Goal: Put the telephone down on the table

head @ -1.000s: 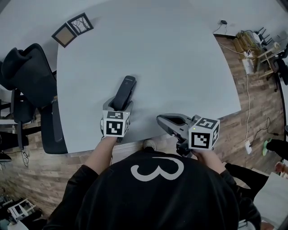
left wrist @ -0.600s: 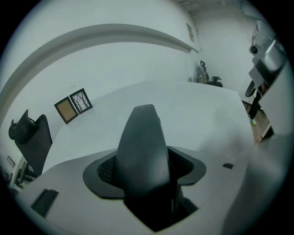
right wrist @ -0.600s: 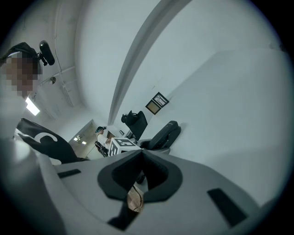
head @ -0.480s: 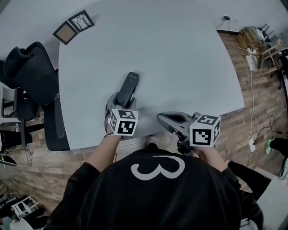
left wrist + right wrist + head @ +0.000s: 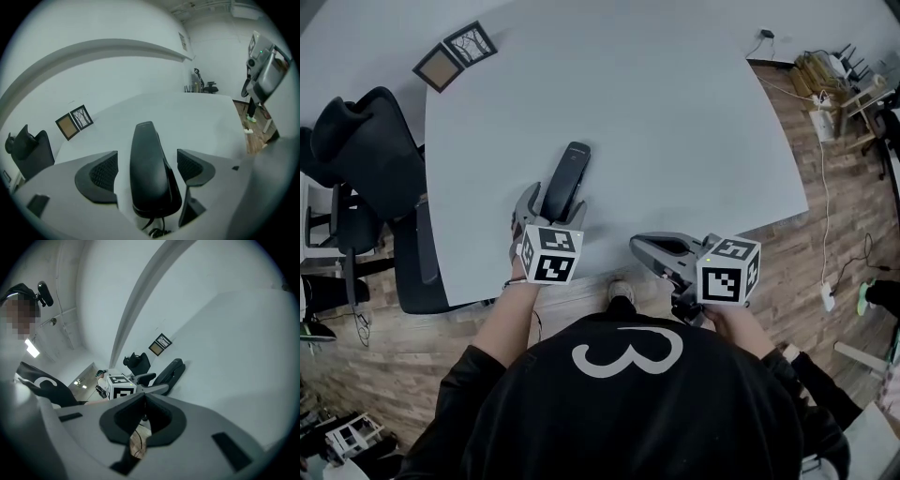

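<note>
- My left tongs (image 5: 551, 211) sit near the near edge of the table (image 5: 675, 122), toward its left side, and point at the far edge.
- Left tongs are spread apart. In the left gripper view (image 5: 149, 171) the black phone (image 5: 147, 168) lies between the two pads (image 5: 102, 174), with a strip of grey tabletop showing on either side, so there's no clamp on it.
- The phone (image 5: 567, 178) looks to be lying flat on the table, long axis running from the near edge toward the far edge. Its near end is between the jaws and its far end sticks out past them.
- A bit of dark cord (image 5: 157, 230) shows at the phone's near end.
- My right tongs (image 5: 639, 249) are at the near edge, right of the phone and well apart from it, with the tips pointing left.
- Right tongs are closed with the pads meeting and nothing between them (image 5: 143, 413). That view shows the phone (image 5: 171, 372) off to the side.
- Two small picture frames (image 5: 455, 56) lie at the far left corner.
- A black chair (image 5: 366, 150) stands off the left edge.
</note>
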A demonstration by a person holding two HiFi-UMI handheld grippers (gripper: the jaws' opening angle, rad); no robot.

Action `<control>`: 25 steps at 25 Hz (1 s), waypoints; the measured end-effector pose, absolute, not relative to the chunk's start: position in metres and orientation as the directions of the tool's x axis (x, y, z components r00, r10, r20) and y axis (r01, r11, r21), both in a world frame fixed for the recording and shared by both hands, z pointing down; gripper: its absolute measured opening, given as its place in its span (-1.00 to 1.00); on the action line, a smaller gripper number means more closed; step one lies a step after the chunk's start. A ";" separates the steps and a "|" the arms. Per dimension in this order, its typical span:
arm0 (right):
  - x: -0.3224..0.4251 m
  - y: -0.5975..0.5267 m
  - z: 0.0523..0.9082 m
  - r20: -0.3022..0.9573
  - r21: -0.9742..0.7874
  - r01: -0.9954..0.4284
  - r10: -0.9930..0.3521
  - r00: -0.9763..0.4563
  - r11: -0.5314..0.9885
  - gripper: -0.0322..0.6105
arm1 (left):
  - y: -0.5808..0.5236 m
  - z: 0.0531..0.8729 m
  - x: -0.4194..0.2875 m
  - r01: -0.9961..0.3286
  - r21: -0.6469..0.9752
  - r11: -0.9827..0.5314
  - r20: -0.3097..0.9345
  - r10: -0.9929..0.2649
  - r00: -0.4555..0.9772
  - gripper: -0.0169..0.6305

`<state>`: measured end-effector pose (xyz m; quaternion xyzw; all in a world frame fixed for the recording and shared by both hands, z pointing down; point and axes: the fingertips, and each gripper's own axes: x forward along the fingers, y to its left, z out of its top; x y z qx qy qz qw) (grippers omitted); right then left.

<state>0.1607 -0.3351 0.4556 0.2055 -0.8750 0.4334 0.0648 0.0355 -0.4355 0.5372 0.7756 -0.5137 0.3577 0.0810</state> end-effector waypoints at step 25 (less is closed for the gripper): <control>0.074 -0.143 0.317 0.091 -0.547 -0.369 -0.385 -0.918 0.751 -0.87 | -0.137 0.300 -0.010 -0.764 0.298 -0.571 0.240 -0.730 0.640 -0.91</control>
